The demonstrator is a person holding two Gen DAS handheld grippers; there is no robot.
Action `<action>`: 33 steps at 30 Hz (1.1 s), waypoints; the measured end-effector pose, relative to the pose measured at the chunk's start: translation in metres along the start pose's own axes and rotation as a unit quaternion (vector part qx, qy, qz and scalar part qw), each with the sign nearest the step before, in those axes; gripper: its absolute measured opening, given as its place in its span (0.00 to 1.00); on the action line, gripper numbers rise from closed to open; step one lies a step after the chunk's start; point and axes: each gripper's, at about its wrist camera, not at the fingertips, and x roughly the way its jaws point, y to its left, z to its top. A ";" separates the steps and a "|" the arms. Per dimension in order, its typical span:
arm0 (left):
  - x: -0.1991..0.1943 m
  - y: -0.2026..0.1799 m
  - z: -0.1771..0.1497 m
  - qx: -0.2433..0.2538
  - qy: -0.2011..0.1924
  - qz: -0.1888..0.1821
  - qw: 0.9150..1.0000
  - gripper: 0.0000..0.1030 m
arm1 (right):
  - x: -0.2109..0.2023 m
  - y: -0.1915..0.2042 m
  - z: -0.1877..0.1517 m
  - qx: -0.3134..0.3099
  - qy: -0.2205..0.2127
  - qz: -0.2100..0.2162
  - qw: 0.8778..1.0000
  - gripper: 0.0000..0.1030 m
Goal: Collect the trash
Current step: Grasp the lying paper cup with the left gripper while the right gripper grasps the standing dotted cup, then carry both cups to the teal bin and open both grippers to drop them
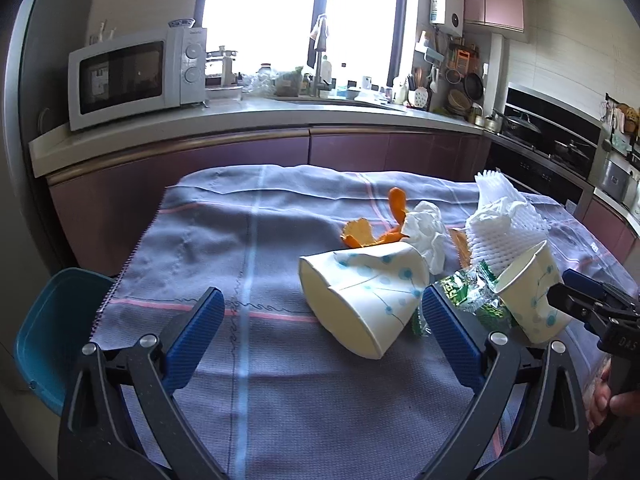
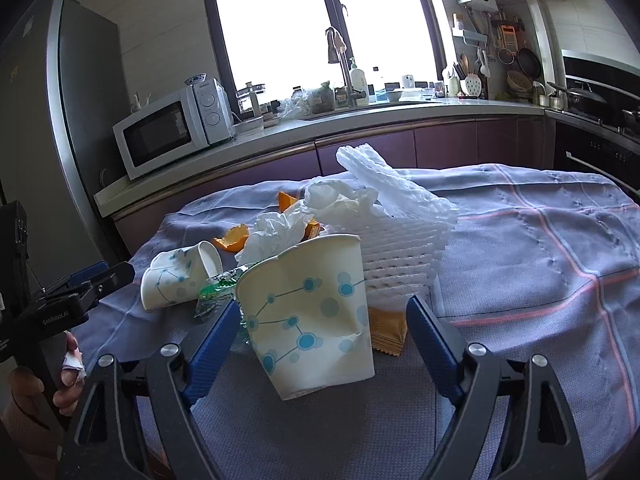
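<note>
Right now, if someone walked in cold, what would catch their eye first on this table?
Probably the heap of litter on the grey-blue checked tablecloth: two dented white paper cups with blue dots, one upright between the open right gripper fingers, one tipped over by the open left gripper. Behind them sit white foam fruit netting, crumpled white tissue and bright orange peel.

On the cloth (image 2: 520,248), a dented cup (image 2: 312,312) is seen upright between the spread jaws of the right gripper (image 2: 320,336), untouched, with foam netting (image 2: 400,240), tissue (image 2: 276,232), peel (image 2: 232,242), a green wrapper (image 2: 218,286) and a second cup (image 2: 176,276) lying behind.
</note>
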 end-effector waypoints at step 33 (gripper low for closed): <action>-0.016 0.006 0.007 -0.017 0.037 -0.105 0.994 0.03 | -0.023 -0.014 0.009 0.023 0.001 0.094 0.995 0.31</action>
